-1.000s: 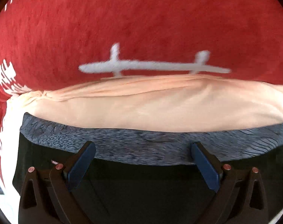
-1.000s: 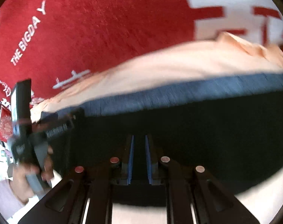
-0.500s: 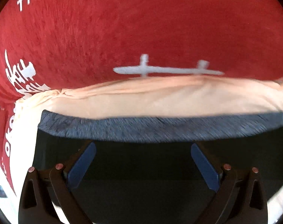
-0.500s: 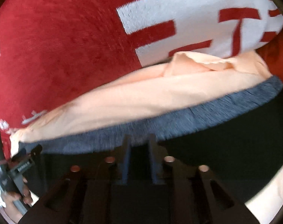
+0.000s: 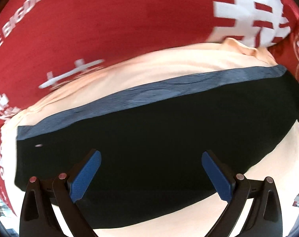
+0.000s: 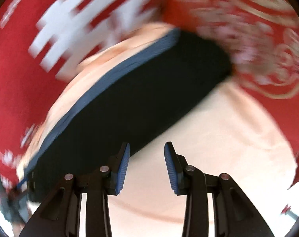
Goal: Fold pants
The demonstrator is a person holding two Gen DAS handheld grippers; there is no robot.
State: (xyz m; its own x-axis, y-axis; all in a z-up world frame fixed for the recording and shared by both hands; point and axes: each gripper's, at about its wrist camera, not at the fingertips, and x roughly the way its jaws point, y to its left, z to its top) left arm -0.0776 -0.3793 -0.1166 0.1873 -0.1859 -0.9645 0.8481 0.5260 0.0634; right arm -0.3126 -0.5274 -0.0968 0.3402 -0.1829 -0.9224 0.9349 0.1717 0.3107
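Nearest the cameras, the left tool (image 5: 150, 174) hangs with its jaws wide apart and nothing between them, while the right tool (image 6: 146, 166) has its jaws opening, also empty. Just beyond them the black pants (image 5: 149, 138) lie in a flat, compact bundle, grey-blue waistband (image 5: 169, 92) along the far edge, resting on a peach cloth (image 6: 218, 128). Farther out spreads a red printed cover (image 5: 119, 19); folding looks nearly or fully done.

Both wrist views look steeply down, close, sharing the pants (image 5: 159, 148)
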